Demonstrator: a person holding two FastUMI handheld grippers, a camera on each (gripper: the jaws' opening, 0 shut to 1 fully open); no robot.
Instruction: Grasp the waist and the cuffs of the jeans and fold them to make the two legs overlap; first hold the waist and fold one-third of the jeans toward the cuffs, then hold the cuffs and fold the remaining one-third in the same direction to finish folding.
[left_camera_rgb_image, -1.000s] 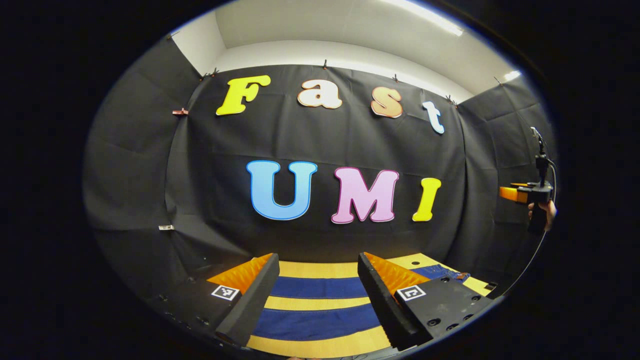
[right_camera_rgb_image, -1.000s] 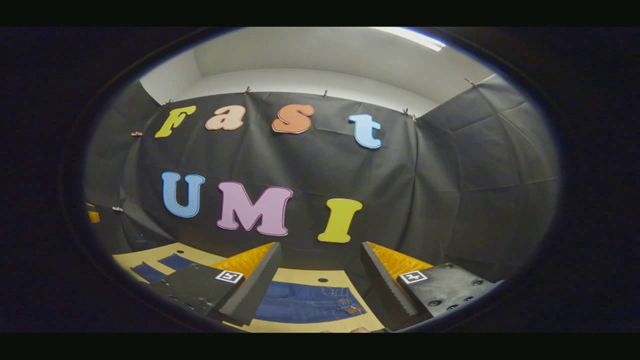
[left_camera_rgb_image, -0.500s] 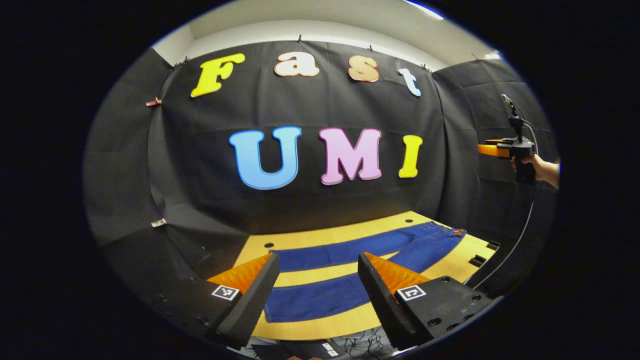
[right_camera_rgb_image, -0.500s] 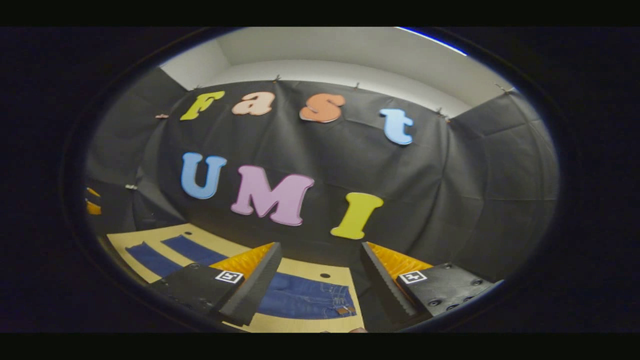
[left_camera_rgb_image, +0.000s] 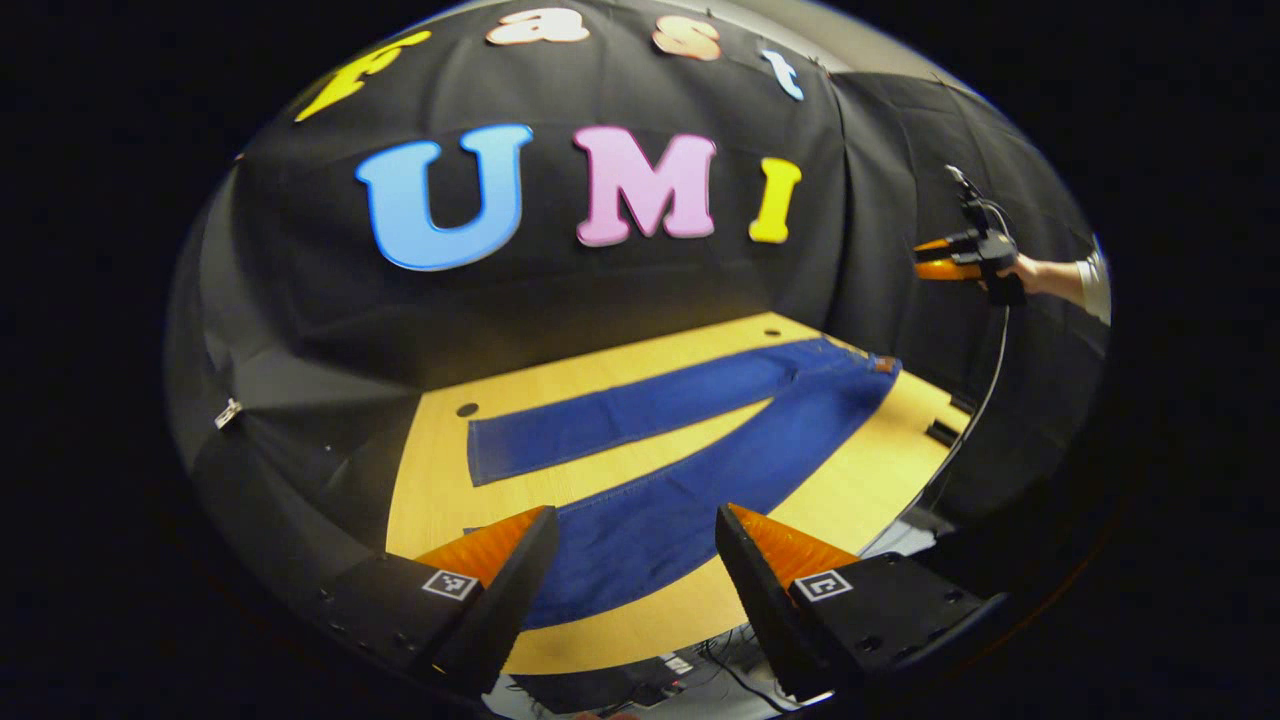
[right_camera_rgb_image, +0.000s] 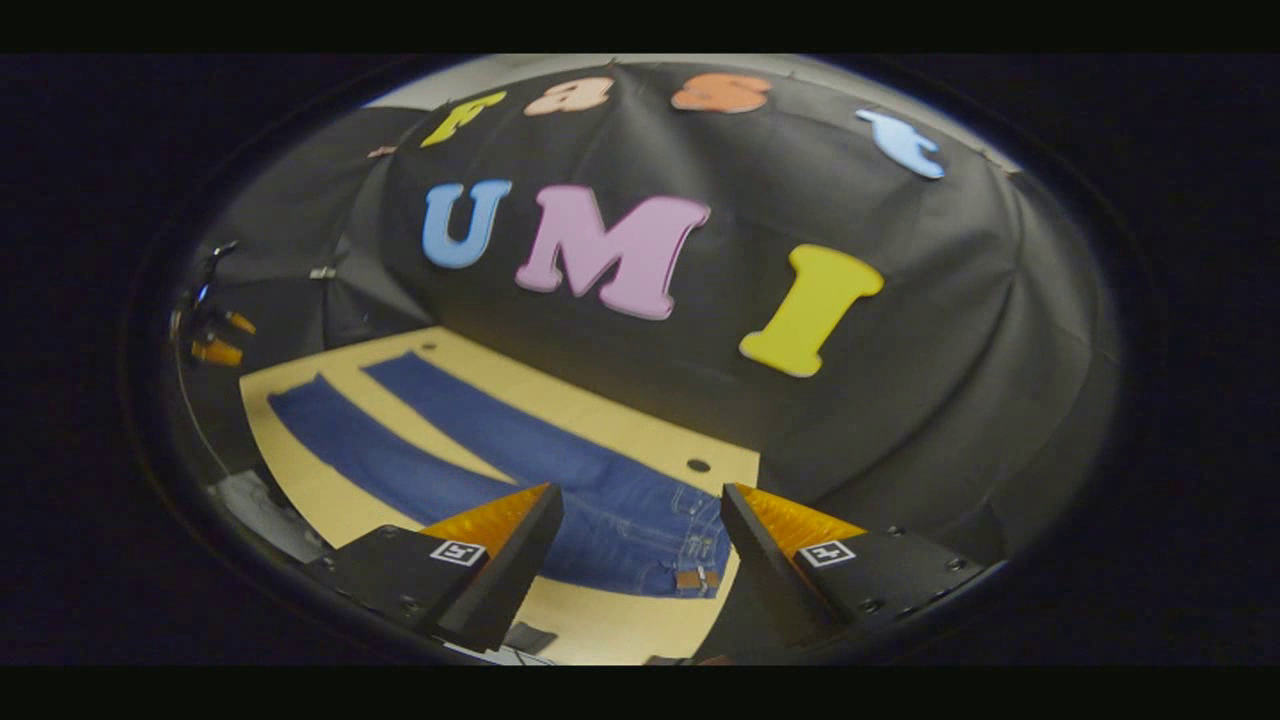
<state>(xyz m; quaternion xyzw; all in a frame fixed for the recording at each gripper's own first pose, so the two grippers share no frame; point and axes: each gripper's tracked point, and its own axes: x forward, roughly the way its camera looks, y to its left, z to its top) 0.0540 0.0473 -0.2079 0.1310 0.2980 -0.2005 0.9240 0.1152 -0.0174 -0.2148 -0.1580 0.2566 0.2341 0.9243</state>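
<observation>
With both claws spread, I'd lower my left gripper (left_camera_rgb_image: 630, 560) onto a cuff and my right gripper (right_camera_rgb_image: 640, 540) onto the waist of the jeans (left_camera_rgb_image: 690, 440).

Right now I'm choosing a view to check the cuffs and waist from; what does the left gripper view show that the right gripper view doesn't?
Left gripper view: the squared cuff ends of the blue denim jeans near its open left gripper, and a hand holding the right gripper beyond the waist.

Right gripper view: waist detail, pocket stitching and a brown waistband patch, between the open right gripper's fingers.

Both: the jeans flat, legs spread apart, on the light wooden table.
</observation>
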